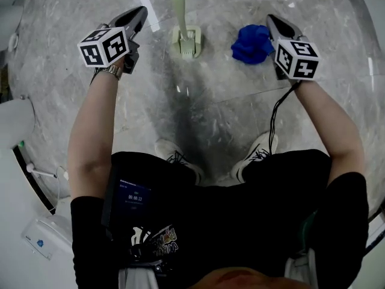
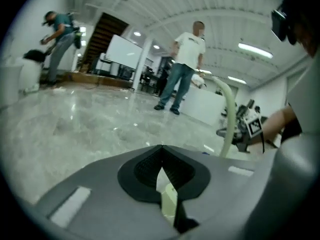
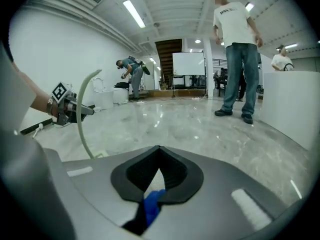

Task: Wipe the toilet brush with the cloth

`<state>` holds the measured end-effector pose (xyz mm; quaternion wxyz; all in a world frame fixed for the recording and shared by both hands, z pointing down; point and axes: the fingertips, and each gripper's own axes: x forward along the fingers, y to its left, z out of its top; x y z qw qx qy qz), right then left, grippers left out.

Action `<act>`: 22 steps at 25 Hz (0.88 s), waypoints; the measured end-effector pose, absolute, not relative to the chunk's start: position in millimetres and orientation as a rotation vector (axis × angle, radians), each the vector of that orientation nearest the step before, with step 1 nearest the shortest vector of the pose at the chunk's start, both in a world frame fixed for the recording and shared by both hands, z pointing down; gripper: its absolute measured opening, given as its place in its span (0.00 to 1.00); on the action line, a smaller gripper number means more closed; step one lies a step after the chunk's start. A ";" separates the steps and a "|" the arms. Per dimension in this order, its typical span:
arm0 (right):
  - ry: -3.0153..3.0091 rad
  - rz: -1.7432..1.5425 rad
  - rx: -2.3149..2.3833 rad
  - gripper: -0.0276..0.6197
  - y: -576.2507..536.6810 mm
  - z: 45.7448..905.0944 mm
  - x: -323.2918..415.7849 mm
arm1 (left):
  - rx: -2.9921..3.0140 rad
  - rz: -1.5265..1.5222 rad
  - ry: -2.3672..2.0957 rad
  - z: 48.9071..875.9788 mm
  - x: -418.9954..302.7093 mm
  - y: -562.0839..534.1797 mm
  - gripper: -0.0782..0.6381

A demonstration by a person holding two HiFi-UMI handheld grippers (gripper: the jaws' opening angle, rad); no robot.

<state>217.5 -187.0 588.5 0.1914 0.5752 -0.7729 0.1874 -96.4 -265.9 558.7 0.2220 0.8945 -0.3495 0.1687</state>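
The pale green toilet brush (image 1: pixel 178 5) stands upright in its holder (image 1: pixel 185 42) on the marble floor, between my two grippers. Its curved handle (image 2: pixel 228 114) also shows in both gripper views (image 3: pixel 82 115). The blue cloth (image 1: pixel 251 44) lies crumpled on the floor just left of my right gripper (image 1: pixel 269 18). That gripper's jaws (image 3: pixel 159 147) meet tip to tip with nothing held; the blue cloth (image 3: pixel 152 206) shows below through the gap behind the tips. My left gripper (image 1: pixel 142 9) is raised left of the brush, and its jaws (image 2: pixel 160 147) are shut and empty.
A white strip (image 1: pixel 149 11) lies on the floor by the left gripper's tip. My shoes (image 1: pixel 175 159) stand behind the brush. White fixtures (image 1: pixel 15 119) sit at the left. A person (image 2: pixel 184 66) stands farther off on the floor, and another bends over (image 2: pixel 57 36).
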 end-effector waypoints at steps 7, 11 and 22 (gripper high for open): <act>-2.300 0.479 1.527 0.05 -207.1 541.7 157.5 | 2.602 0.459 -0.929 501.1 -73.7 -234.3 0.13; -2.335 0.483 1.468 0.05 -183.7 496.8 131.6 | 2.532 0.415 -1.030 464.5 -86.3 -204.0 0.13; -2.335 0.624 1.416 0.05 -90.5 304.2 89.8 | 2.355 0.504 -0.980 298.9 -108.4 -66.8 0.12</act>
